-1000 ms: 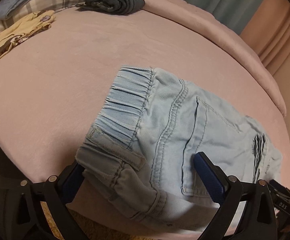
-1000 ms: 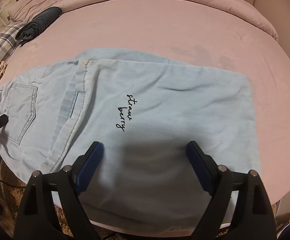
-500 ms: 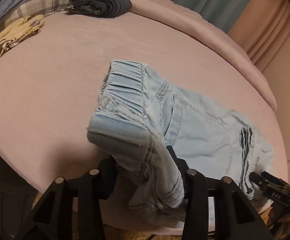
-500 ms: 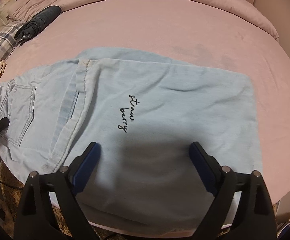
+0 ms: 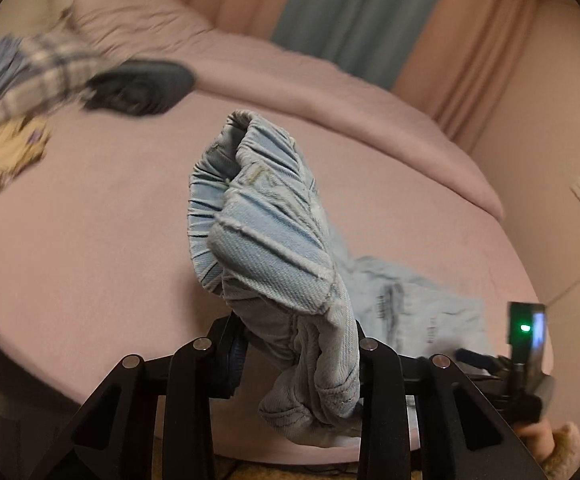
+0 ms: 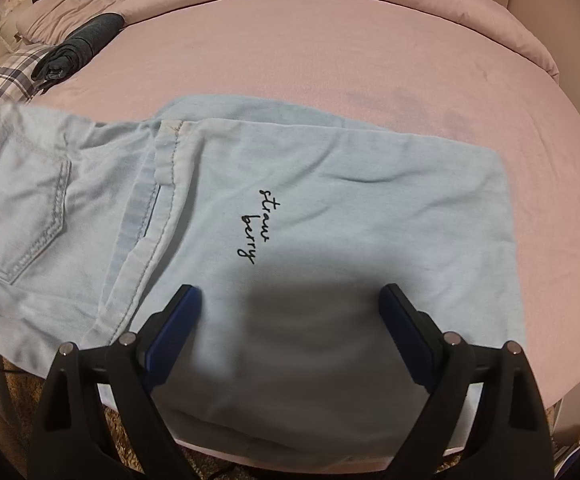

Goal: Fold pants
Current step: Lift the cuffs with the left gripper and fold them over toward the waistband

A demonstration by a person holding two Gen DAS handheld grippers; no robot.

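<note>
Light blue denim pants [image 6: 329,208] lie folded on the pink bed, the leg with the black "strawberry" script uppermost. My right gripper [image 6: 290,296] hovers open just above that leg near the bed's front edge, with nothing pinched. In the left wrist view the elastic waistband end of the pants [image 5: 266,240] hangs bunched and raised off the sheet. My left gripper [image 5: 297,352] has its jaws closing on this bunch, and the pads press into the cloth. The rest of the pants trails down to the right on the bed.
A dark rolled garment [image 5: 142,84] lies at the bed's far left, also in the right wrist view [image 6: 78,46]. Beside it are a plaid cloth [image 5: 46,68] and a yellow garment [image 5: 6,156]. A pink duvet [image 5: 290,76] runs along the far edge, with curtains [image 5: 361,12] behind.
My left gripper went from wide open around the waistband to closed on it, then rose and carried that end up off the bed. The right gripper stayed where it was.
</note>
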